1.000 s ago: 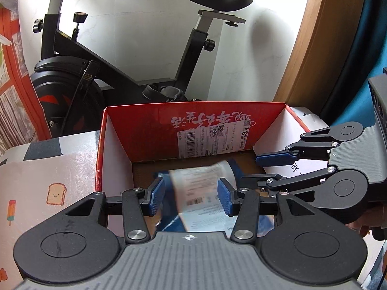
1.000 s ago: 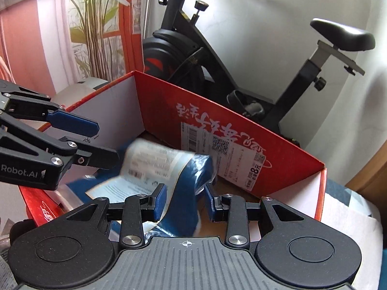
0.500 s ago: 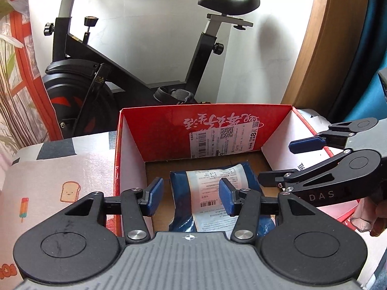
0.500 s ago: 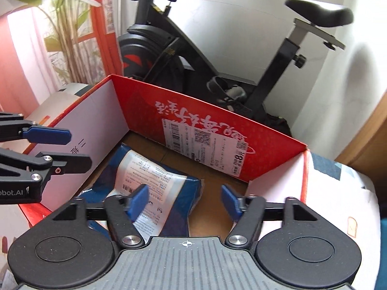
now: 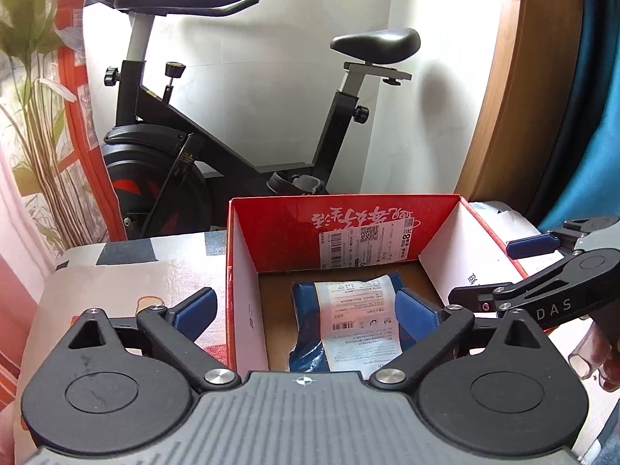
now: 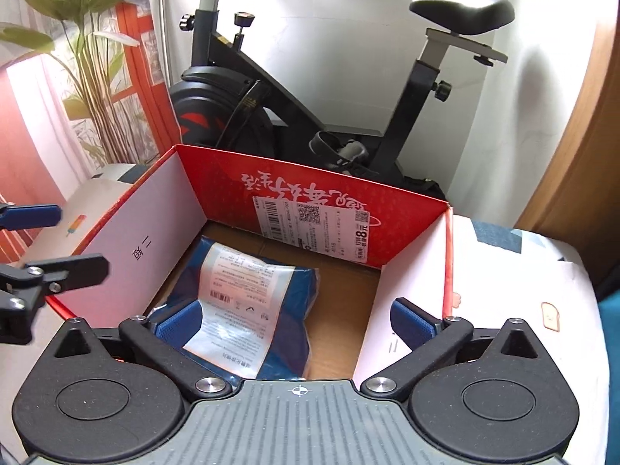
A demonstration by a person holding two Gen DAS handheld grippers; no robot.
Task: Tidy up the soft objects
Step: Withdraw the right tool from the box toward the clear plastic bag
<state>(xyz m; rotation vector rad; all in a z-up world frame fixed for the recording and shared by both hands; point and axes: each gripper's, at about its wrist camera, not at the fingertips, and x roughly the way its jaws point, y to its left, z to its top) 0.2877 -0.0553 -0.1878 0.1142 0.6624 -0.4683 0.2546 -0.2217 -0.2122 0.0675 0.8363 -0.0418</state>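
Observation:
A blue soft package with a white printed label [image 5: 350, 321] lies flat on the brown floor of an open red cardboard box [image 5: 348, 224]. It also shows in the right wrist view [image 6: 248, 302], in the left half of the box [image 6: 310, 193]. My left gripper [image 5: 306, 310] is open and empty, held above the box's near left wall. My right gripper [image 6: 296, 325] is open and empty above the box's near side. Each gripper shows at the edge of the other's view.
The box stands on a surface covered with a cartoon-print cloth [image 5: 128, 271]. A black exercise bike [image 5: 193, 147] stands just behind the box against a white wall. A plant [image 6: 89, 77] and red curtain are at the left, a wooden frame [image 5: 500, 77] at the right.
Both grippers let go of the blue package, which dropped flat into the box. Both then opened wide and pulled back and up from the box.

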